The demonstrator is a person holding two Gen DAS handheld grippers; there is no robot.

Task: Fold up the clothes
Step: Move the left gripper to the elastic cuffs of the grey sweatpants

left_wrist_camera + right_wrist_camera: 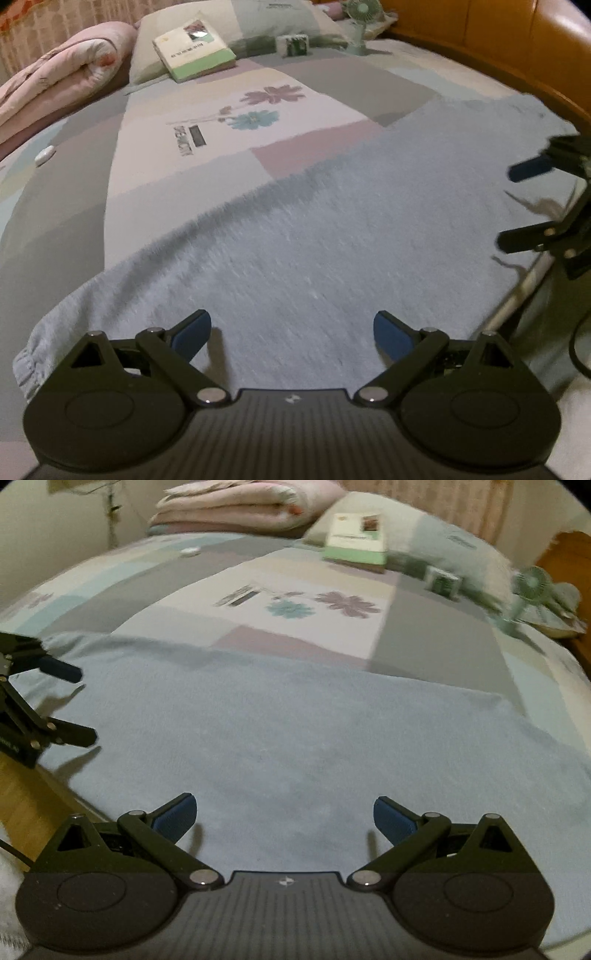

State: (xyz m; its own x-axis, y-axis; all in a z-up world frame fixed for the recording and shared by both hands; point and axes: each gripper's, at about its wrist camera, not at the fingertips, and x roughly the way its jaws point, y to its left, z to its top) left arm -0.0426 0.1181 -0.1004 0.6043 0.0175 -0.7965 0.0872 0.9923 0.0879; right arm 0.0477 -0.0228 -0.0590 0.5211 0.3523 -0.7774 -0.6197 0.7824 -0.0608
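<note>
— What are the claws doing?

— The left claw [291, 334] is gaping wide, blue pads [192, 334] far apart, gripping nothing. It is hovering over the near edge of the garment [295, 229], which is lying flat on the bed [66, 206] straight ahead of it.

— And the other one?

— The right claw [284, 818] is spread just as wide, also empty. The same pale blue garment [295, 731] is stretching out in front of it and to both sides. Whether either claw is touching the cloth, I cannot tell.

— Where are they sitting relative to each other?

— Side by side, well apart. From the left claw, the right one [524, 205] is showing off to its right, over the garment's far side edge. From the right claw, the left one [79, 703] is poking in from its left.

— What's beyond the cloth?

— Ahead of both, a flower print [258, 107] is showing on the patchwork cover. Farther off, a book [194, 50] is resting on a pillow [255, 22], with a small box [292, 45] and a green fan [360, 18] to its right. A folded pink quilt [55, 77] is lying far ahead to the left.
</note>
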